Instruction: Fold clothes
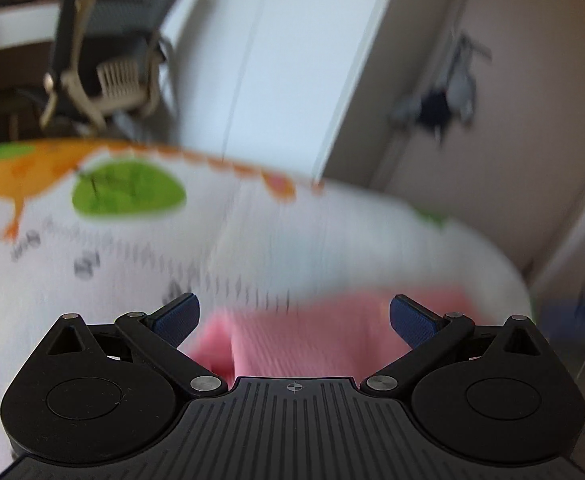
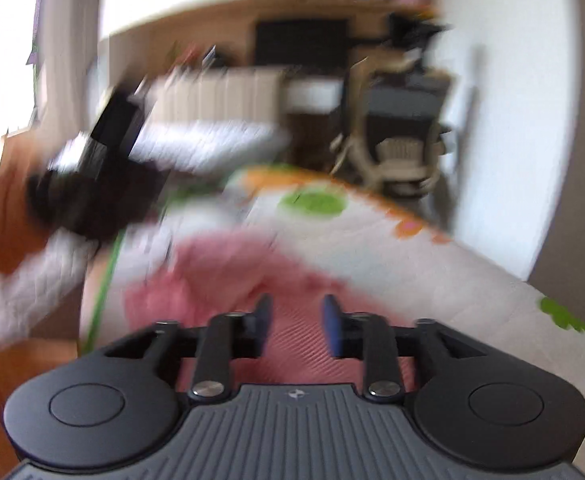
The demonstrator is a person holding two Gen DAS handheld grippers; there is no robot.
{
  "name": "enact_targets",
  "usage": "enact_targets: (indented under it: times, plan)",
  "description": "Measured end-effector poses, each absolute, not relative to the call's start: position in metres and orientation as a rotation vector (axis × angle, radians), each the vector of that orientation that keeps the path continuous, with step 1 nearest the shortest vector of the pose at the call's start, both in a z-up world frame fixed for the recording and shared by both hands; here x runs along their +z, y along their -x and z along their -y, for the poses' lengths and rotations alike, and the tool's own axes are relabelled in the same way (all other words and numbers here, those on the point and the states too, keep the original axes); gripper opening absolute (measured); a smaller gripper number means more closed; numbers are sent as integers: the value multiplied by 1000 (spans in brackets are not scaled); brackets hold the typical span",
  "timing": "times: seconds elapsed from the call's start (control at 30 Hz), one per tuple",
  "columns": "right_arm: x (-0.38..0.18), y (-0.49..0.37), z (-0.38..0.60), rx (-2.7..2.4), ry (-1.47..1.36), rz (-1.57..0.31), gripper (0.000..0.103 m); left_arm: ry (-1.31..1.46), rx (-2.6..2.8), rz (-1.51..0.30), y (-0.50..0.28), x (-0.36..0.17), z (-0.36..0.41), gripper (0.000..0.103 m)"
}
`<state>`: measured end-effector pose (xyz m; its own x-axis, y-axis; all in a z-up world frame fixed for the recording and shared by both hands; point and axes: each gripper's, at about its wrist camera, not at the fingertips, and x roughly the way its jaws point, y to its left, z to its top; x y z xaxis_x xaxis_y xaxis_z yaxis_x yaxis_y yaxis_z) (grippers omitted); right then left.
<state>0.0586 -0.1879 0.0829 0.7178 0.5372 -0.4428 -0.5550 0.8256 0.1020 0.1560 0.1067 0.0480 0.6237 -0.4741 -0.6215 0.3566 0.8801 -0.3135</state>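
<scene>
Pink garment [image 2: 228, 276] lies bunched on the printed bedcover [image 1: 332, 240], partly under both tools. My left gripper [image 1: 294, 312] is spread wide, empty; right gripper [image 2: 297, 322] is parted narrowly, nothing pinched. Heavy blur: I'd slow down, find an edge, flatten before creasing.

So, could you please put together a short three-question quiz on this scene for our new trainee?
1. True or false: the left gripper has its jaws spread wide, clamping nothing.
2. Which colour is the garment ahead of the right gripper? A) blue B) pink C) black
3. Fill in: the garment lies on a white printed ____.

Key:
1. True
2. B
3. Cover, with orange and green shapes printed on it.
</scene>
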Motion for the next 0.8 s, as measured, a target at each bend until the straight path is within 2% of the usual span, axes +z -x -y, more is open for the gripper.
enact_targets:
  times: [0.1,0.3,0.43,0.6,0.67,0.73,0.8]
  plan:
    - [85,-93,225,489,-178,-551,52,290,-528,-837,-159,24,-119,103]
    - [3,-161,250,438,-574,-862,53,615,-587,-935,-192,-16,-140,103]
    - [-12,-205,217,523,-553,-892,55,699,-596,-927,-213,-24,-140,103]
    - [27,-244,177,536,-336,-670,55,680,-550,-796,-237,7,-144,103]
    - [28,-238,180,525,-300,-668,55,642,-530,-750,-239,20,-146,103]
    - [28,-231,184,515,-266,-668,57,595,-523,-756,-229,19,-148,103]
    - [29,-224,188,504,-232,-669,64,556,-518,-776,-219,12,-148,103]
